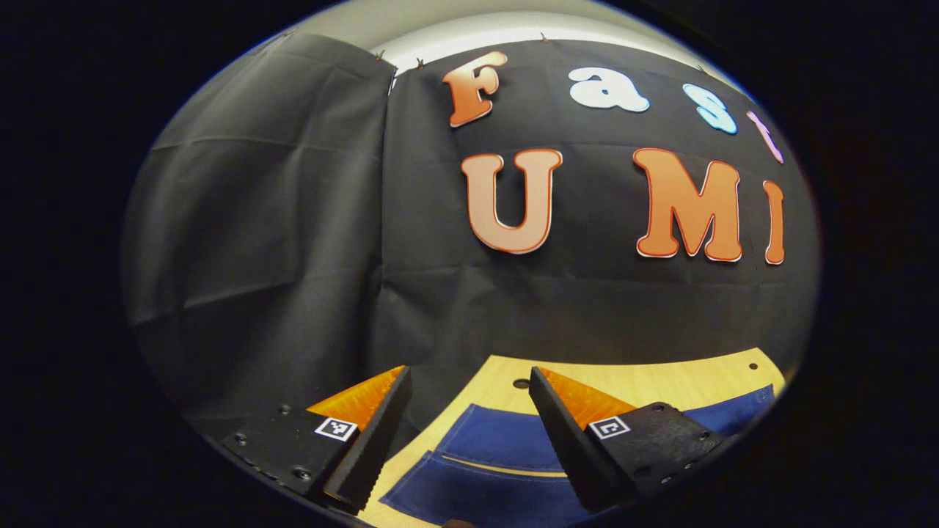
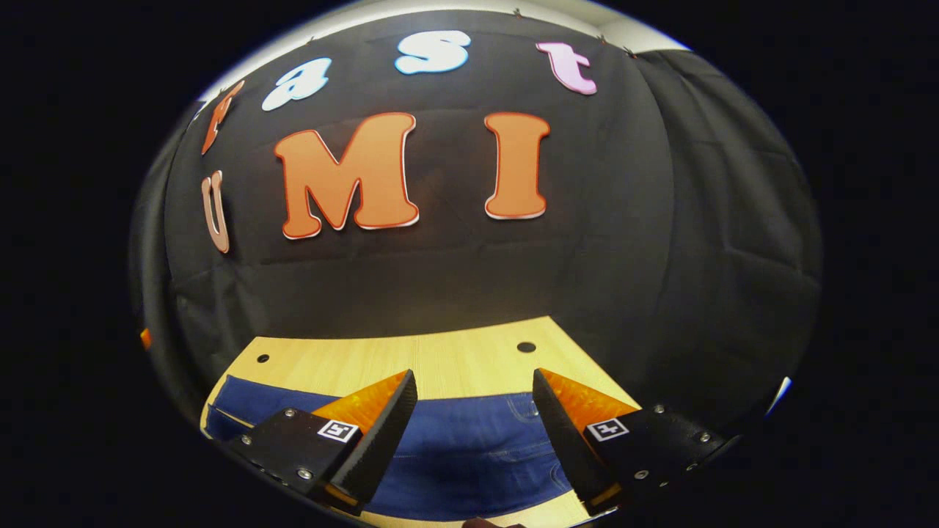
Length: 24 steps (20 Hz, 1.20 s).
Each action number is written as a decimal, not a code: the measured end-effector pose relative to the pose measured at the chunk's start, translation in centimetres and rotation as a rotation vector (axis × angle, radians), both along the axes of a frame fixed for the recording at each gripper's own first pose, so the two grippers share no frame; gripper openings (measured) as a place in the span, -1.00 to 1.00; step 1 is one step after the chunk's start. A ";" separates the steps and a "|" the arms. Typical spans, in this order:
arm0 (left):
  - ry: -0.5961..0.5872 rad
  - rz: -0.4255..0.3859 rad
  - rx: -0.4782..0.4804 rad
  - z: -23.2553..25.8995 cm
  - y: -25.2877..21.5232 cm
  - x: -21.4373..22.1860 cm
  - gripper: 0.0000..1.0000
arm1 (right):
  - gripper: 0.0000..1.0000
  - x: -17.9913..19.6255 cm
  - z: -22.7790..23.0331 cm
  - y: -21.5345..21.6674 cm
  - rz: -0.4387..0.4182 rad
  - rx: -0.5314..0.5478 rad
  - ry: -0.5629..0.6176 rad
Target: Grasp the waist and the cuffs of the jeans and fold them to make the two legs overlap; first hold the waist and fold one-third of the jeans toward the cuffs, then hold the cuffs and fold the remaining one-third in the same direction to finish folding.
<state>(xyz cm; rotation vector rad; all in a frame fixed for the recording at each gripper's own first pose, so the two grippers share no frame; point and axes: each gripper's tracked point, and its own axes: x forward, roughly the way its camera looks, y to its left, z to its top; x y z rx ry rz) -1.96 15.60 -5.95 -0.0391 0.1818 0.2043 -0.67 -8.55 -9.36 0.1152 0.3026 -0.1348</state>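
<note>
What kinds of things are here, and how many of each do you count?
Jeans: 1, blue, lying flat on the table
Wooden table: 1
Tongs: 2, the left tongs and the right tongs, both open above the jeans
Black cloth wall: 1
Total: 5

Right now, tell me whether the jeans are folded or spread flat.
Spread flat. The jeans lie on the table; in the left gripper view both legs lie apart, not overlapped. Both grippers are open above them.

I'm seeing deep blue jeans [image 2: 469, 455] with pale stitching on a light wood-grain worktop [image 2: 440, 363], black cloth [image 2: 660, 257] behind.
</note>
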 end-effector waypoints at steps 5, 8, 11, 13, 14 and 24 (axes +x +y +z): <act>0.147 0.005 -0.148 -5.4 1.8 -0.7 0.96 | 0.94 -0.4 -3.6 -1.9 -0.035 0.177 0.105; 0.215 0.024 -0.226 -7.9 2.9 -1.3 0.94 | 0.92 -1.0 -5.9 -2.8 -0.064 0.278 0.162; 0.299 0.055 -0.305 -11.3 4.1 -2.2 0.94 | 0.95 -2.0 -8.6 -3.8 -0.094 0.369 0.236; 0.360 0.107 -0.364 -13.6 5.0 -2.9 0.95 | 0.95 -2.0 -10.1 -5.2 -0.147 0.434 0.240; 0.387 0.111 -0.403 -14.4 5.1 -2.8 0.96 | 0.95 -2.4 -11.2 -5.7 -0.171 0.482 0.263; 0.543 0.182 -0.812 -21.9 4.9 -4.6 0.95 | 0.94 -4.5 -20.0 -8.5 -0.300 0.753 0.434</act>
